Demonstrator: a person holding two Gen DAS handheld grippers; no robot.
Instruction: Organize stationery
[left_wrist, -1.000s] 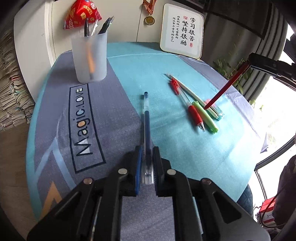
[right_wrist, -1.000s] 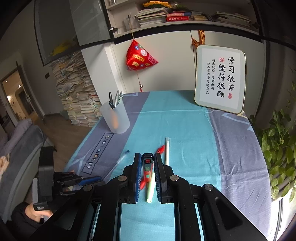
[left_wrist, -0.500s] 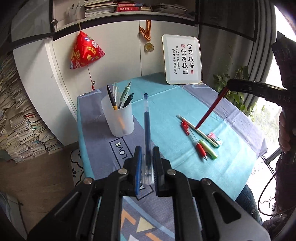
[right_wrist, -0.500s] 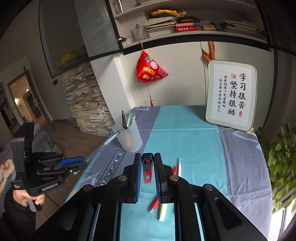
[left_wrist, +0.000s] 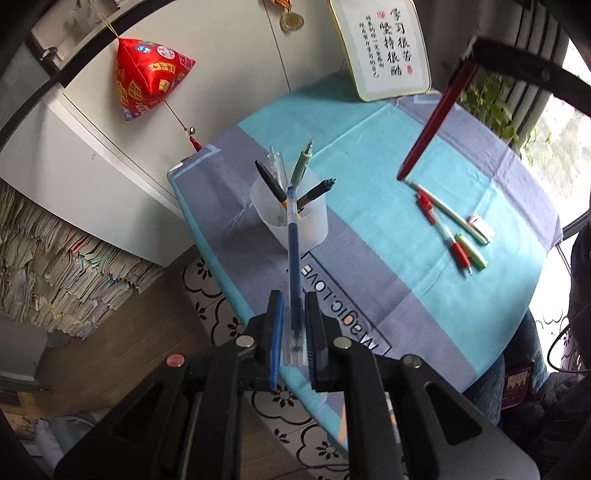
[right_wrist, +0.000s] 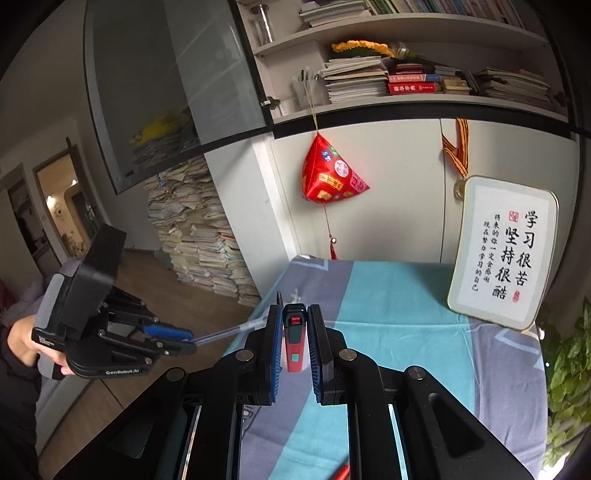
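Both pens (left_wrist: 293, 254) (right_wrist: 294, 341) higher above table (left_wrist: 388, 229)

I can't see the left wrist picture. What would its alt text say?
The left gripper holds a blue pen above a translucent cup already holding several pens. A red pen, held by the right gripper, hangs over loose pens on the blue tablecloth.

Worktop cloth (left_wrist: 369, 229): teal and grey-blue blocks, dark lettering
Cup (left_wrist: 290, 221): frosted translucent white
Held pen, left (left_wrist: 293, 258): clear barrel, blue core
Held pen, right (left_wrist: 432, 122): red
Hanging pouch (left_wrist: 147, 77): red, patterned
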